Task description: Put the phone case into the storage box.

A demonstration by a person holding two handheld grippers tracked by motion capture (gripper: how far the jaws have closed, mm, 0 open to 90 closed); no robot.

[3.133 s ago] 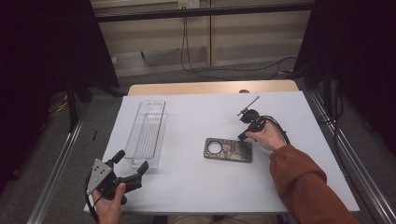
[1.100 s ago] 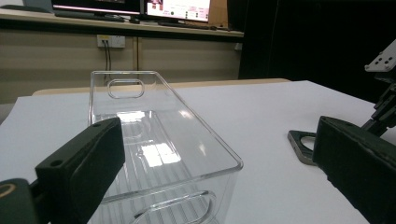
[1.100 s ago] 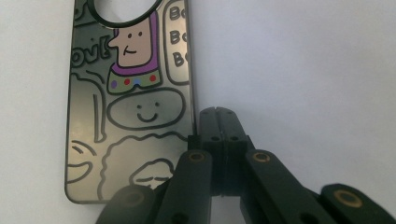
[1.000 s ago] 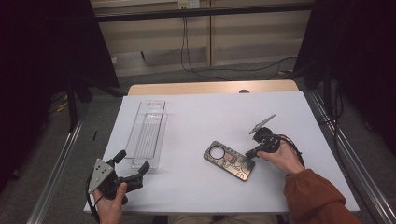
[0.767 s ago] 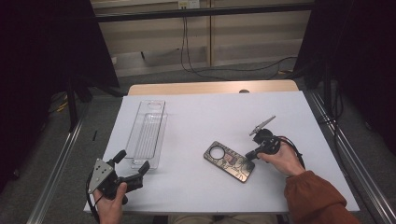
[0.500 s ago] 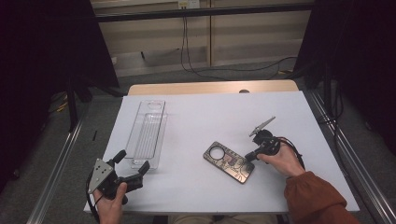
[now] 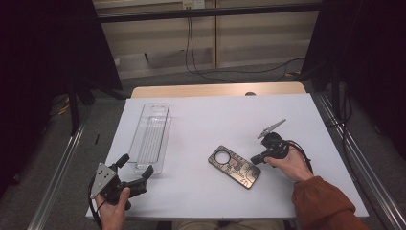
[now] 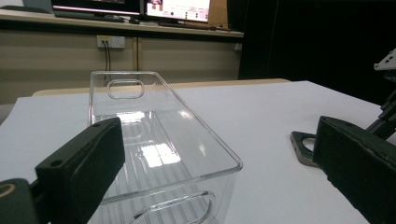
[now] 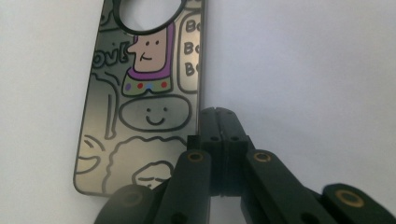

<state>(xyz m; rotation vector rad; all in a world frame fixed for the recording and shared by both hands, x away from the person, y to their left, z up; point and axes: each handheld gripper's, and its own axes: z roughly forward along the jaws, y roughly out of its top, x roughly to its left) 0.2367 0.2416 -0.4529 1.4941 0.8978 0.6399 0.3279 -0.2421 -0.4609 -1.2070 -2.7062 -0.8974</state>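
Note:
A dark phone case [image 7: 235, 166] with cartoon drawings and a round camera hole lies flat and askew on the white table, right of centre. My right gripper [image 7: 254, 160] is shut with nothing held; its tips [image 9: 218, 114] rest against the case's [image 9: 140, 93] long edge. At the near left corner my left gripper [image 7: 137, 164] stands open and empty. Its jaws [image 8: 217, 140] frame the near end of a clear plastic tray [image 8: 201, 135]. The case's corner [image 8: 302, 147] shows at the right of the left gripper view.
The empty clear tray [image 7: 151, 136] lies lengthwise on the left half of the white table top [image 7: 215, 115]. A wooden edge [image 7: 215, 90] runs along the back. Metal rails [image 7: 349, 143] flank the table, and cables lie on the floor behind it.
Since three seconds ago the case has turned from level to diagonal and the right gripper has moved right and toward me. Over the last second almost nothing moves. The left gripper has stayed put.

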